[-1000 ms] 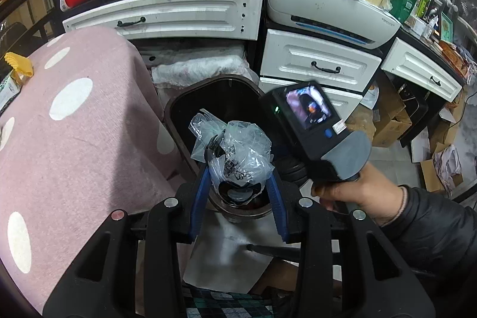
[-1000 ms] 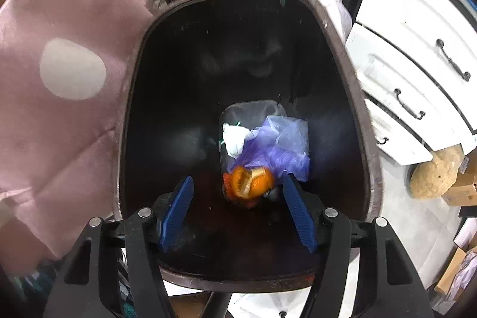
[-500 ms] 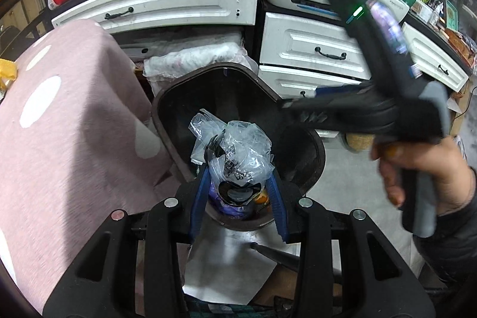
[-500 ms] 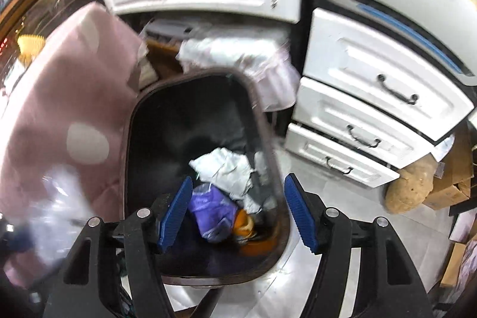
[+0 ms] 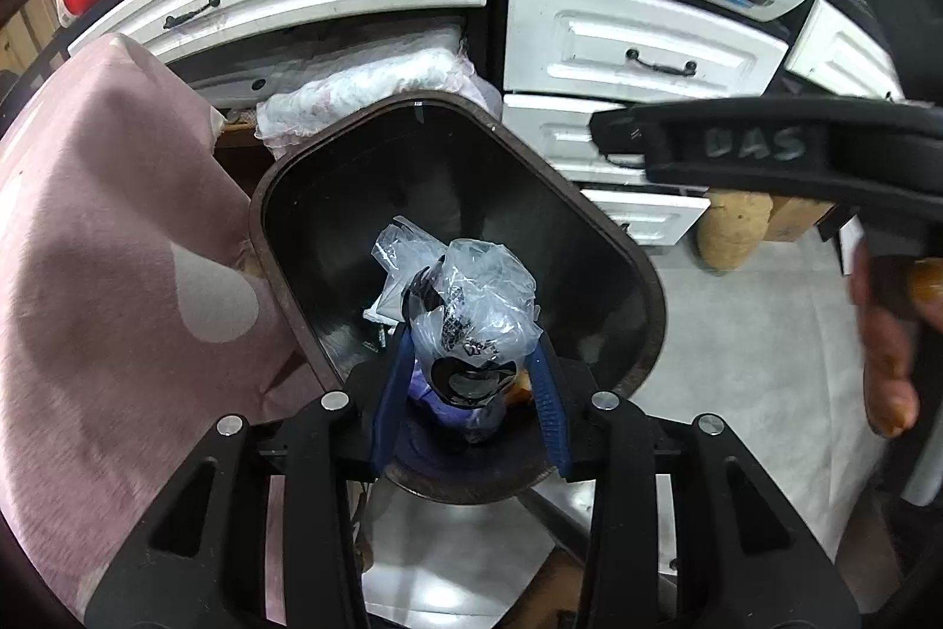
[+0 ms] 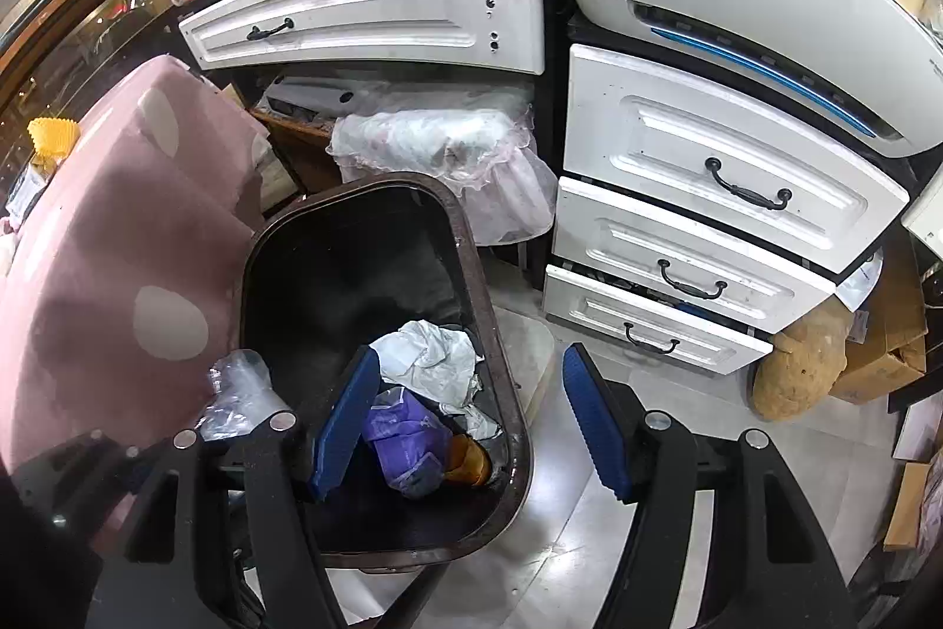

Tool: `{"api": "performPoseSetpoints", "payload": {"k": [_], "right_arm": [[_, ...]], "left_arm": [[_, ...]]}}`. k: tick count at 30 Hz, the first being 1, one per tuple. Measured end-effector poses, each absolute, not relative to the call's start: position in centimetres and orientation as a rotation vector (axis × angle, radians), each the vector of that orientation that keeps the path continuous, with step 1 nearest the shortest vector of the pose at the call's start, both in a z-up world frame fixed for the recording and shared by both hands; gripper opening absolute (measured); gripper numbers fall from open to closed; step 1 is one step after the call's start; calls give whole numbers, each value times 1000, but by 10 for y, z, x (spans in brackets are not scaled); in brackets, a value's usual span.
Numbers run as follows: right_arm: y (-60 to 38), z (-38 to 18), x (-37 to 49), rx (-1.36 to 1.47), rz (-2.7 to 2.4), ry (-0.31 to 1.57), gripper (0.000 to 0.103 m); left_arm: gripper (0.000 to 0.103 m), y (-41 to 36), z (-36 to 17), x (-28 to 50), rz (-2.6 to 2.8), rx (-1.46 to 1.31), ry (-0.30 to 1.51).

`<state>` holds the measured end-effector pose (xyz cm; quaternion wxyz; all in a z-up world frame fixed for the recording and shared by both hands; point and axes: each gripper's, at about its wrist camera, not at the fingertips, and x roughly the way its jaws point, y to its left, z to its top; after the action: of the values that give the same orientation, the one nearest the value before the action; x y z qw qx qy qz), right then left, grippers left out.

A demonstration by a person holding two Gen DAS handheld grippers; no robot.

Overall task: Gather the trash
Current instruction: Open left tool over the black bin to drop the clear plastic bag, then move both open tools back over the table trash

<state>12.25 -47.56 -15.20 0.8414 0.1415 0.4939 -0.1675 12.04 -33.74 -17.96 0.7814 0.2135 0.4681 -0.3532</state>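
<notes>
The left gripper (image 5: pixel 471 381) held a crumpled clear plastic bag (image 5: pixel 474 305) between its blue pads, directly over the open dark bin (image 5: pixel 613 240). The right gripper (image 6: pixel 465 420) hung empty, jaws wide, over the bin's right rim. Inside lay white paper (image 6: pixel 430 358), a purple bag (image 6: pixel 404 443) and something orange (image 6: pixel 468 458). A light bag could cling to a pad or drift onto the pink dotted cloth (image 5: pixel 106 246) on release. A second earlier, the right gripper had pointed straight down into the bin; now it had pulled back and faced the white drawers (image 6: pixel 731 175).
</notes>
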Motion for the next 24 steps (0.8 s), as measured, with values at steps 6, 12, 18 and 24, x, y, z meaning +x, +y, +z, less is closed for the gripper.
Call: {"api": "performPoseSetpoints", "payload": {"k": [6, 12, 18, 24], "right_arm": [[-485, -152, 119, 330, -372, 1034, 70], [-488, -153, 118, 350, -380, 1030, 77], [-489, -152, 117, 355, -383, 1023, 78], [-487, -145, 115, 373, -361, 989, 79]], "left_arm": [[79, -342, -189, 121, -789, 474, 1013], [86, -344, -191, 115, -805, 508, 1000], [87, -338, -185, 111, -811, 494, 1007], [88, -325, -164, 98, -824, 481, 967]]}}
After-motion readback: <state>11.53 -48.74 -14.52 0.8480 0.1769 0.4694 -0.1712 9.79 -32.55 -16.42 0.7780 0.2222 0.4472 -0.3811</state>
